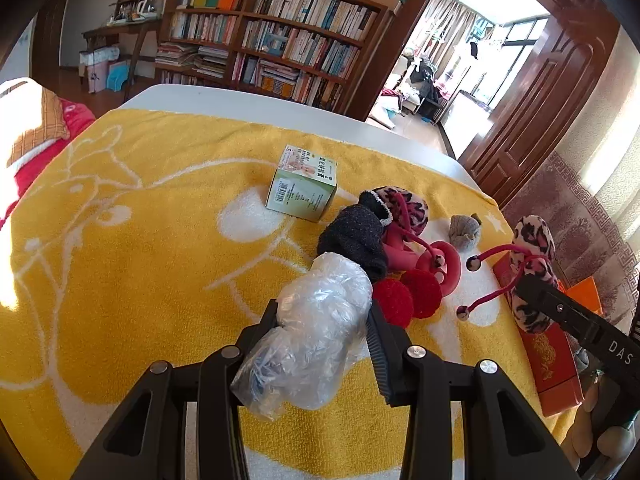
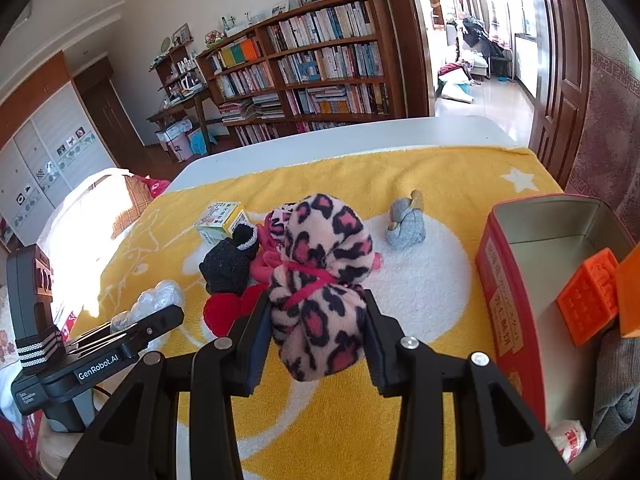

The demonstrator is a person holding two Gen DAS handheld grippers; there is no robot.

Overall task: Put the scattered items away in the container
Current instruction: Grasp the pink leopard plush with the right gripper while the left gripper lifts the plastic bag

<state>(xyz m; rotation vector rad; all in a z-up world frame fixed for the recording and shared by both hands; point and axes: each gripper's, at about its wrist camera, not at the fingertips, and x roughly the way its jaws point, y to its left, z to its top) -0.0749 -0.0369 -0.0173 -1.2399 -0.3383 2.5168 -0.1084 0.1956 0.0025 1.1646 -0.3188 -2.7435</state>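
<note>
Left gripper [image 1: 324,320]: we see it pinching a crumpled clear plastic bag [image 1: 316,332] between both fingers, held over the yellow towel [image 1: 120,260]; from the right wrist view this gripper [image 2: 160,322] sits at the left with the bag [image 2: 156,300] bunched at its tip

Right gripper [image 2: 318,320]: we see it clamped on a pink leopard-print plush piece [image 2: 320,276] with a pink cord tied round its middle; in the left wrist view the same piece [image 1: 534,268] hangs at the right gripper's [image 1: 532,292] tip, above the tin's near edge, and pink cords with beaded ends trail left from it

Tin [image 2: 516,292]: red outside, bare metal inside, open, at the towel's right edge, just right of the right gripper; we see an orange block [image 2: 592,296], grey cloth [image 2: 616,384] and a small white packet [image 2: 568,438] in it

Pile [image 1: 400,248]: in the towel's middle we see a black sock [image 1: 356,236], a second leopard-print piece [image 1: 404,204], pink parts and two red pompoms [image 1: 408,296] touching one another, just ahead of the left gripper

Green box [image 1: 302,184]: on the towel beyond the pile, near it but apart

Grey toy [image 2: 406,220]: alone on a white patch of towel, between the pile and the tin

Table [image 2: 360,136]: white, under the towel, its far edge bare

Bookshelf [image 2: 312,64]: behind the table, full of books
</note>
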